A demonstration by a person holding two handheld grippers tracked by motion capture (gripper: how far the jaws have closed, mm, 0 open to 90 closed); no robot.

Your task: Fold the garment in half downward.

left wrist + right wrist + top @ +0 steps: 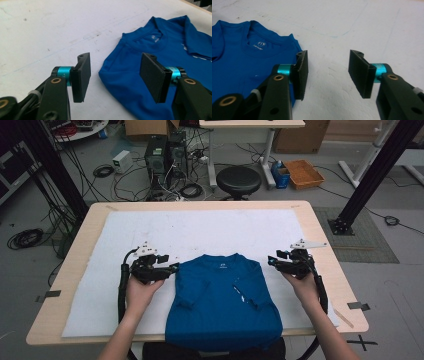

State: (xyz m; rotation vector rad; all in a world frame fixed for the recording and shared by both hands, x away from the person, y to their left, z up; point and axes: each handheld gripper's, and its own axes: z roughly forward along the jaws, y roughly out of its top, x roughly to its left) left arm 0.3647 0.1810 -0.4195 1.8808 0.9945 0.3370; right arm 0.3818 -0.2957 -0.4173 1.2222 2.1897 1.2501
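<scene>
Blue cotton T-shirt [222, 302] lies on the white surface [150, 227] with sleeves folded in; body folds remain. My left fingers [81, 75] and right fingers [302, 75] gape wide, empty, flanking its shoulders.

Black tongs [115, 75] w/ teal collars, brass screws, black cables.

— Any room around the shirt [220, 295]?
— Plenty: bare white mat [200, 230] lies beyond the collar and on both sides.
— What crowds it?
— The left gripper [172, 268] sits just beside one shoulder, the right gripper [271, 262] just beside the other, jaws apart.
</scene>
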